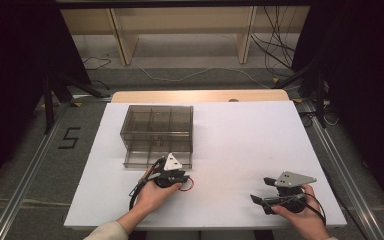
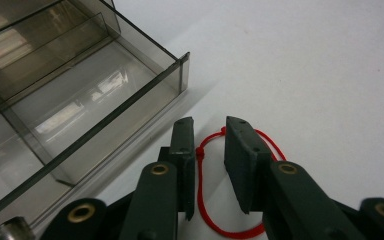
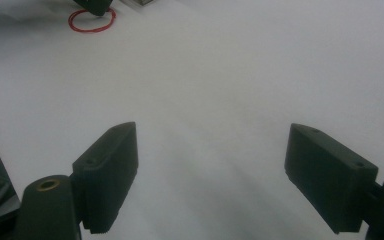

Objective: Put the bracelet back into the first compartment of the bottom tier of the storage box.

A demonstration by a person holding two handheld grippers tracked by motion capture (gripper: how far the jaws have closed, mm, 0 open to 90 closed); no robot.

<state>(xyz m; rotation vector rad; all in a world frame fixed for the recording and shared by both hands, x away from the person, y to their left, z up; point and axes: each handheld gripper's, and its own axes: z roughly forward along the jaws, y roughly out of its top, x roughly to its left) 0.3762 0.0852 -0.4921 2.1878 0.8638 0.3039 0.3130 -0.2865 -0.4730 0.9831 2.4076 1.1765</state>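
Red thin cord loop (image 2: 215, 200) | left tool (image 2: 210, 150) narrowly parted astride it, unpinched | right tool (image 3: 210, 175) wide apart.

A white board (image 1: 240, 150) covers a wooden table (image 1: 200, 95). Beyond it stand pale wooden shelves (image 1: 180, 30) on a grey carpet floor (image 1: 180, 75), with loose cables (image 1: 275, 50) trailing across. Dark curtains (image 1: 15, 60) close in both sides. A black "5" (image 1: 69, 138) marks the floor beside metal rails (image 1: 25, 175).
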